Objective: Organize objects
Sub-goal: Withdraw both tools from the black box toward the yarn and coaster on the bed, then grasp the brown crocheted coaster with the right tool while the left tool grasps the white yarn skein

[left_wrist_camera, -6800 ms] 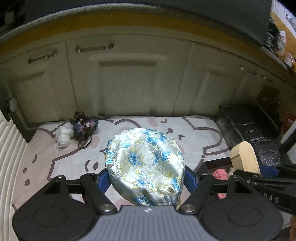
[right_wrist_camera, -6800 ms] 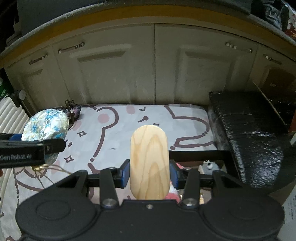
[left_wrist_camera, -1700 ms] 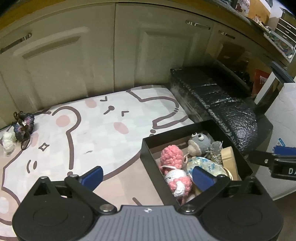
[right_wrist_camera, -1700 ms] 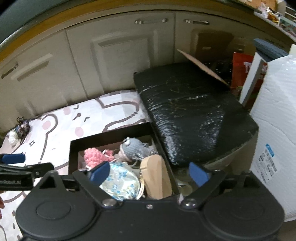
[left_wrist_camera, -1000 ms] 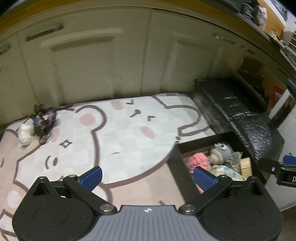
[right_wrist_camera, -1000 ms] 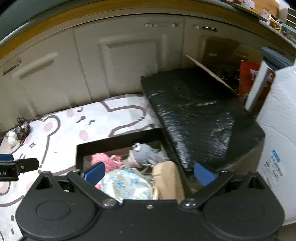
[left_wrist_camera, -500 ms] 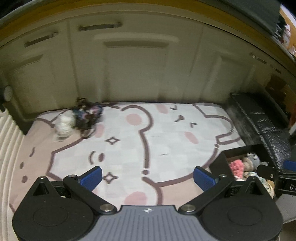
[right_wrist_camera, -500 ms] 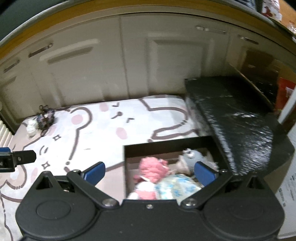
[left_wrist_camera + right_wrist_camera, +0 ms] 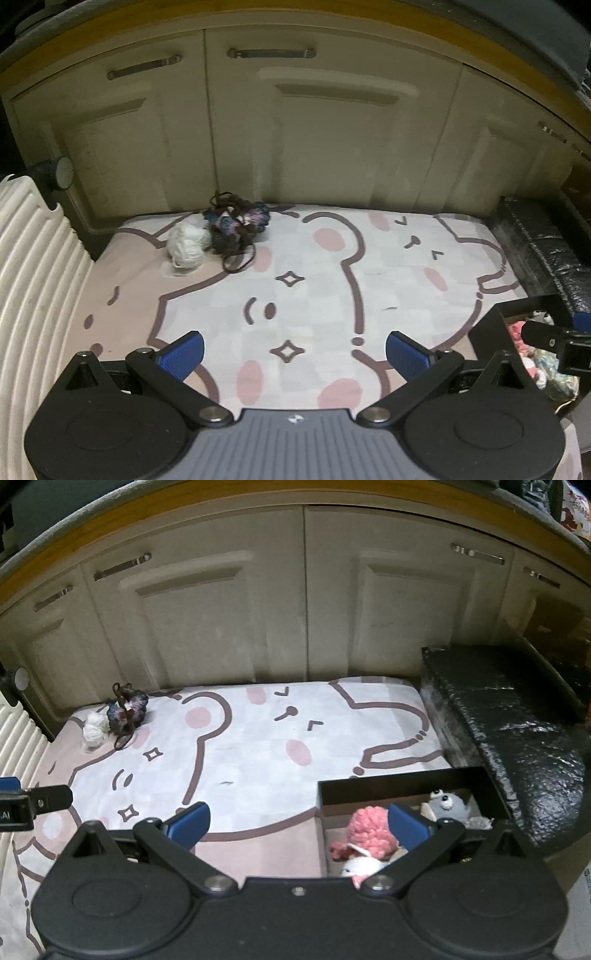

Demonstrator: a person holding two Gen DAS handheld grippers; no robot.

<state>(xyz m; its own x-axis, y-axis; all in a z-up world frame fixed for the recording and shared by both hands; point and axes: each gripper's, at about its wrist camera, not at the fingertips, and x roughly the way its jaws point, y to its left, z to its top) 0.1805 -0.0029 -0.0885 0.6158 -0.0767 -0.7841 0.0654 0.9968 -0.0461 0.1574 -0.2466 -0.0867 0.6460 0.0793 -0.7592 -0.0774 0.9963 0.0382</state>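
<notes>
**Floor mat inspection: both grippers empty, two items outstanding**

Cream cabinet doors [image 9: 332, 140] are running along the back of the scene, with a bear-print mat [image 9: 314, 295] lying on the floor in front of them.

Left gripper [image 9: 293, 350]: it is hovering low over the near part of the mat with its jaws standing wide apart and nothing between the blue pads [image 9: 183, 352]. It is pointing toward the far left corner of the mat.

Right gripper [image 9: 299, 825]: its jaws are likewise standing wide apart and holding nothing. It is hovering over the near edge of the mat, with its right-hand finger overlapping the black box [image 9: 399, 786] in view.

Contents of the box: it is sitting at the right near corner of the mat, just beside a black wrapped bundle [image 9: 517, 731]. Inside, a pink crocheted toy [image 9: 369, 830] is lying at the left, a grey crocheted toy with eyes [image 9: 447, 806] is resting toward the back right, and a white-and-pink knitted piece [image 9: 356, 867] is showing at the front. From the left wrist view, a patch of blue floral fabric [image 9: 554, 365] is also showing in the box, partly hidden by the other gripper.

Items outside the box: a white yarn ball [image 9: 186, 243] and a dark multicoloured yarn tangle [image 9: 236, 225] are lying at the far left corner of the mat, touching each other and well apart from the box. A loop of dark cord is trailing from the tangle toward the middle of the mat.

Left boundary: a white ribbed panel [image 9: 33, 295] is standing along the mat's left edge.
</notes>
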